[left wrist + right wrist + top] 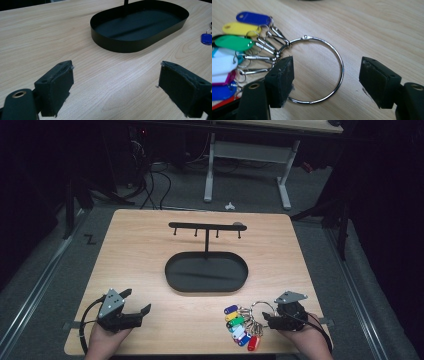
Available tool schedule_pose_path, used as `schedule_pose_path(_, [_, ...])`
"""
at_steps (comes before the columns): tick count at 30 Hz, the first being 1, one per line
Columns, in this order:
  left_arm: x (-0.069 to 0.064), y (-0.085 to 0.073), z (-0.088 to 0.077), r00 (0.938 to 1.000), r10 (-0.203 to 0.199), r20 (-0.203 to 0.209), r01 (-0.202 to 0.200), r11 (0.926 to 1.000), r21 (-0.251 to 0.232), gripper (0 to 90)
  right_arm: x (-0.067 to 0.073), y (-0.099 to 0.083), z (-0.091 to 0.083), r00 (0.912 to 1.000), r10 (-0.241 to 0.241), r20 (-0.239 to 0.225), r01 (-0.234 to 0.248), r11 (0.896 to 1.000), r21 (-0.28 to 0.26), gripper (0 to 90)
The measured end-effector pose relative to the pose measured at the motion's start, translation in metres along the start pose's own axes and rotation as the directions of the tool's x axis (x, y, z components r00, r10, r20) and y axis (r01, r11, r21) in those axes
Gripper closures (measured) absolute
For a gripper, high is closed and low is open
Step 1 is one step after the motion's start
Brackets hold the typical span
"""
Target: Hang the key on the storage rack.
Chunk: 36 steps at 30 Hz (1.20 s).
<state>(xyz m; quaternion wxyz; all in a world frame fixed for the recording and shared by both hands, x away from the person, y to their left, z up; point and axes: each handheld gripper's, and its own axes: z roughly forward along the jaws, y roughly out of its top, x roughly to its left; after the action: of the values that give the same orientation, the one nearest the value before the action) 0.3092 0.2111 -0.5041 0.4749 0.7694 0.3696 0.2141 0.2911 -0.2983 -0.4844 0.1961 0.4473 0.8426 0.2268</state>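
Pale wood-grain table (75, 30), smooth with a soft sheen. Matt black metal tray (206, 272) near the middle, with a matt black hook rack (206, 226) rising towards the far edge. Shiny silver metal ring (317, 68) by the near right corner, carrying glossy plastic key tags (233, 42). Rough, matt black gripper pads (61, 85), slightly frayed at the edges.

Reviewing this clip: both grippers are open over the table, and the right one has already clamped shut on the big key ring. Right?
Not quite. In the right gripper view the right gripper is open, its jaws spread either side of the key ring, which lies flat on the table. The left gripper is open, as stated.
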Motion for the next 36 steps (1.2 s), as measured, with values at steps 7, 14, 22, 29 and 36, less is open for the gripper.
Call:
schedule_pose_path(7, [0.001,0.000,0.000,1.0000,0.000,0.005,0.000,1.0000,0.006,13.1,-0.005,0.016,0.004,0.9987,-0.044,-0.025,0.046,0.993,0.110,32.8])
schedule_pose_path(14, [0.000,0.000,0.000,0.9999,0.002,0.010,-0.002,1.0000,0.005,13.3,-0.006,0.035,0.012,0.9936,-0.101,-0.051,0.110,0.970,0.216,34.9])
schedule_pose_path(22, [0.000,0.000,0.000,0.9999,0.003,0.011,-0.004,1.0000,0.006,13.4,-0.004,0.049,0.020,0.9860,-0.143,-0.086,0.162,0.942,0.294,34.8])
schedule_pose_path(29, [0.000,0.000,0.000,0.9999,0.001,0.015,-0.001,1.0000,0.009,13.6,0.000,0.065,0.024,0.9783,-0.166,-0.124,0.201,0.903,0.380,37.1])
schedule_pose_path(36, [0.003,-0.001,-0.001,0.9999,-0.002,0.011,0.002,1.0000,0.005,13.7,0.004,0.082,0.028,0.9618,-0.209,-0.177,0.265,0.875,0.406,38.2])
